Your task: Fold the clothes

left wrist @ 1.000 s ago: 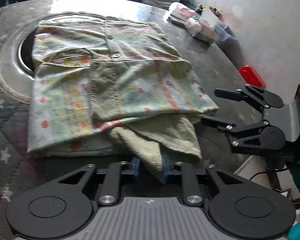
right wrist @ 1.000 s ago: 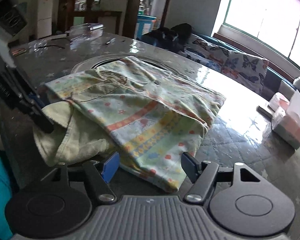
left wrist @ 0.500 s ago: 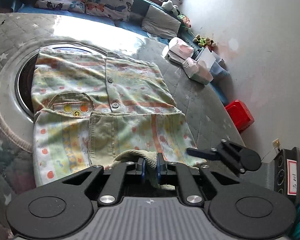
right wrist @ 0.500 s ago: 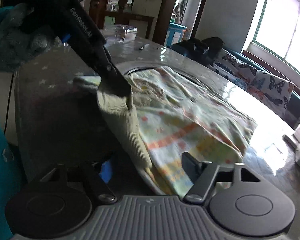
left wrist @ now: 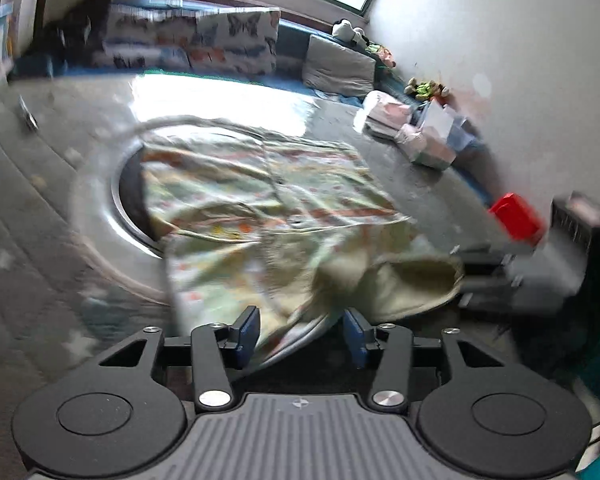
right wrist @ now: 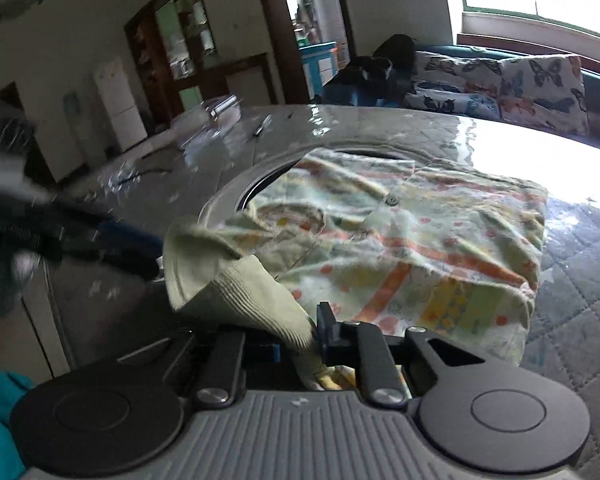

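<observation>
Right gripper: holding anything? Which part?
Yes. The right gripper is shut on the ribbed pale-green cuff of the patterned pastel shirt. The left gripper is open, holding nothing.

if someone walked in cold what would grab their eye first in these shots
The pastel patterned shirt stands out first, lying mostly flat over the round inset of the quilted grey table. Next is its ribbed olive cuff, lifted off the near edge and pinched in the right gripper, while the left gripper has its jaws apart with fabric between them. Behind, bright window glare on the tabletop and a butterfly-print sofa draw the eye.
</observation>
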Motion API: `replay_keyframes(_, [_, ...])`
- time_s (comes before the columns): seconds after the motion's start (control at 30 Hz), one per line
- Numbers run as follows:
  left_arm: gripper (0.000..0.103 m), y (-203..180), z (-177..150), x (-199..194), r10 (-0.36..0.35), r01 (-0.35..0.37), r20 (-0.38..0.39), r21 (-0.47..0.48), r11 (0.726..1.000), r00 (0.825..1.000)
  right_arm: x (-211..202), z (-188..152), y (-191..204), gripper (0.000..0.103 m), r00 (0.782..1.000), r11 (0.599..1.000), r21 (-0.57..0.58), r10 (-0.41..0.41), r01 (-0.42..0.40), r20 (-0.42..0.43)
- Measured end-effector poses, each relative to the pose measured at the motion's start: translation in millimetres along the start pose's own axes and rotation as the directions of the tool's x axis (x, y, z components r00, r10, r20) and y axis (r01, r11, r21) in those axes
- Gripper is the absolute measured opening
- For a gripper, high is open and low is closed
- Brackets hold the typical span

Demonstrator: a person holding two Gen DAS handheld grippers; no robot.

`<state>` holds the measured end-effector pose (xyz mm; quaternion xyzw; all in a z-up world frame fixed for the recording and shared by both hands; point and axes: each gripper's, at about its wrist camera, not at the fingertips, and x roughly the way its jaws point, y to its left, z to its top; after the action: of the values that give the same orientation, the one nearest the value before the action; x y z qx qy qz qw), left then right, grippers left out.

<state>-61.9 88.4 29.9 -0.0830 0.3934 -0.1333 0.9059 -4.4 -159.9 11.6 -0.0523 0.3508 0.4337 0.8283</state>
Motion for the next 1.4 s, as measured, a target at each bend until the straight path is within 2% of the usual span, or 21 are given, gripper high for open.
replay_keyframes(0.07, [0.060,-6,-6,-1,0.054,-0.055,0.024,0.075,0.996,0.998,-2,6,-1,0.014,1.000,1.000,0.005,-0.005,0.005,0.013])
replay_keyframes(0.17, [0.060,-17,-14,2,0.116,-0.127,0.067,0.196,0.972,0.991,-3,12,-1,0.014,1.000,1.000,0.003,-0.012,0.012,0.028])
replay_keyframes(0.27, [0.060,-27,-23,10,0.170,-0.201,0.123,0.326,0.924,0.978,-3,12,-1,0.013,0.999,1.000,-0.001,-0.019,0.019,0.031])
replay_keyframes(0.37, [0.057,-33,-32,16,0.199,-0.259,0.179,0.436,0.862,0.964,-3,11,1,0.013,0.999,1.000,-0.009,-0.024,0.024,0.033])
replay_keyframes(0.43, [0.047,-34,-37,17,0.198,-0.276,0.208,0.484,0.830,0.958,-3,10,2,0.013,0.999,1.000,-0.016,-0.026,0.027,0.032])
replay_keyframes(0.5, [0.029,-33,-40,20,0.197,-0.287,0.223,0.517,0.806,0.955,-3,10,3,0.013,0.999,0.999,-0.023,-0.028,0.029,0.032])
replay_keyframes(0.53, [0.023,-31,-40,20,0.196,-0.289,0.226,0.524,0.801,0.954,-3,9,3,0.012,0.999,0.999,-0.023,-0.029,0.030,0.034])
replay_keyframes(0.6, [0.010,-29,-40,20,0.186,-0.282,0.228,0.522,0.805,0.956,-4,8,3,0.012,0.999,0.999,-0.020,-0.028,0.029,0.039])
replay_keyframes(0.67, [0.008,-29,-39,17,0.169,-0.269,0.232,0.516,0.813,0.958,-6,7,5,0.011,0.999,0.999,-0.023,-0.028,0.029,0.044])
replay_keyframes(0.83, [0.007,-40,-37,-7,0.108,-0.226,0.250,0.509,0.830,0.962,-27,5,13,0.009,0.998,0.998,-0.051,-0.019,0.022,0.059])
replay_keyframes(1.03, [0.007,-53,-41,-47,0.017,-0.117,0.206,0.484,0.867,0.978,-69,-6,36,0.008,0.999,0.994,-0.102,0.031,-0.030,0.011])
replay_keyframes(1.2, [0.007,-56,-37,-52,0.009,-0.095,0.186,0.461,0.882,0.982,-78,0,42,0.008,0.999,0.990,-0.136,0.038,-0.039,-0.008])
replay_keyframes(1.4, [0.007,-34,-3,-33,0.018,-0.089,0.190,0.368,0.925,0.982,-61,39,28,0.007,1.000,0.985,-0.170,0.023,-0.021,0.009])
